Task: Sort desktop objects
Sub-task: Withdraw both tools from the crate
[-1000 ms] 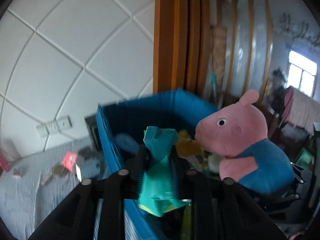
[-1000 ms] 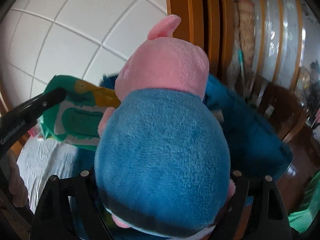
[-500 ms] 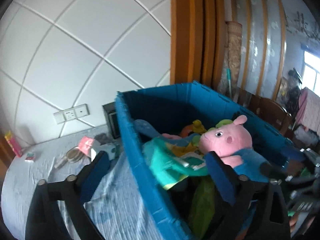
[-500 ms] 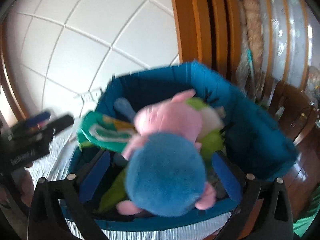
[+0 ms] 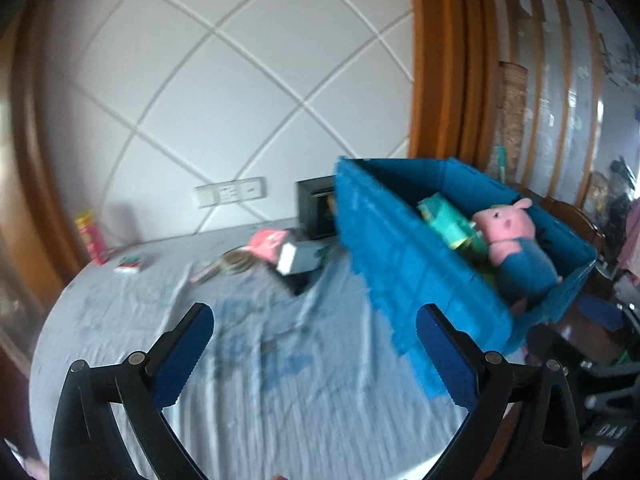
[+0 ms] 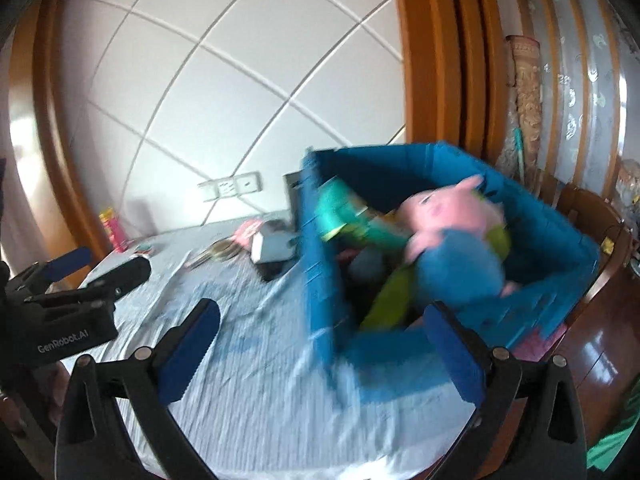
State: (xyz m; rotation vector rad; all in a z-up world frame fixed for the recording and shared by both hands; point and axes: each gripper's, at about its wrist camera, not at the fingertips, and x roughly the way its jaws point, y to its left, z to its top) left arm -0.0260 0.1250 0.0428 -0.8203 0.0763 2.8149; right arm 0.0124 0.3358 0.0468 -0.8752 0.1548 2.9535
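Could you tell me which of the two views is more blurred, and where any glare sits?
Right wrist view: heavy motion blur smears the pig plush and blue bin; glare on the floor at right. Left wrist view: sharper plush, table clutter soft.

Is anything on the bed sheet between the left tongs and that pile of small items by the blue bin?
Nothing visible: only bare sheet lies between the open left tongs and the pile beside the blue bin.
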